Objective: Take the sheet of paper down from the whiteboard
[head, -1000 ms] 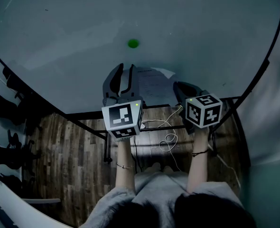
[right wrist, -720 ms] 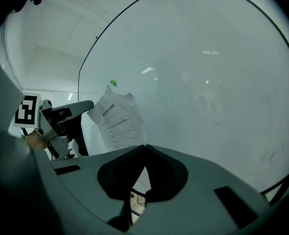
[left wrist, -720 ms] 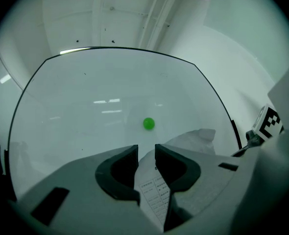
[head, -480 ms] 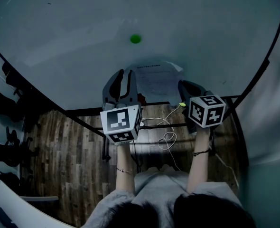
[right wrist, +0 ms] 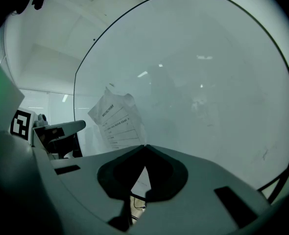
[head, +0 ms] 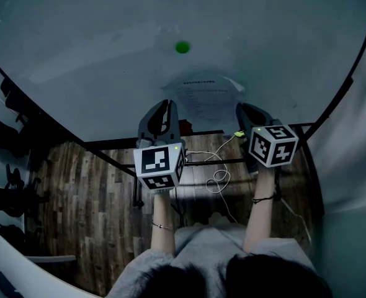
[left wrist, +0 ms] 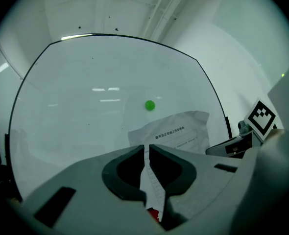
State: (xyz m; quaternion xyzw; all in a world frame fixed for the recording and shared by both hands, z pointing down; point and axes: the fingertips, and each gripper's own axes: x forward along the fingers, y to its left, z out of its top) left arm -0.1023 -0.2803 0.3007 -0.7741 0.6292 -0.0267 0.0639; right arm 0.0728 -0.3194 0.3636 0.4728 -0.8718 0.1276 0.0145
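Observation:
The sheet of paper (head: 205,98), white with printed lines, hangs loose in front of the whiteboard (head: 108,42), below a green magnet (head: 182,47) that does not touch it. My left gripper (head: 165,104) is at the sheet's lower left edge. Its jaws are closing, and in the left gripper view the paper's edge (left wrist: 176,133) runs between the narrowed tips of the left gripper (left wrist: 146,147). My right gripper (head: 242,107) is shut on the sheet's lower right edge. In the right gripper view the sheet (right wrist: 117,121) rises from the tips of the right gripper (right wrist: 144,147).
The whiteboard's black frame and stand bar (head: 201,163) cross under the grippers. White cables (head: 219,179) lie on the wooden floor (head: 96,191). Dark objects (head: 3,141) stand at the left. The person's knees (head: 201,241) are below.
The left gripper has sunk a little and its jaws have narrowed from wide apart onto the sheet's left edge. More of the sheet shows above the grippers. The right gripper has kept still.

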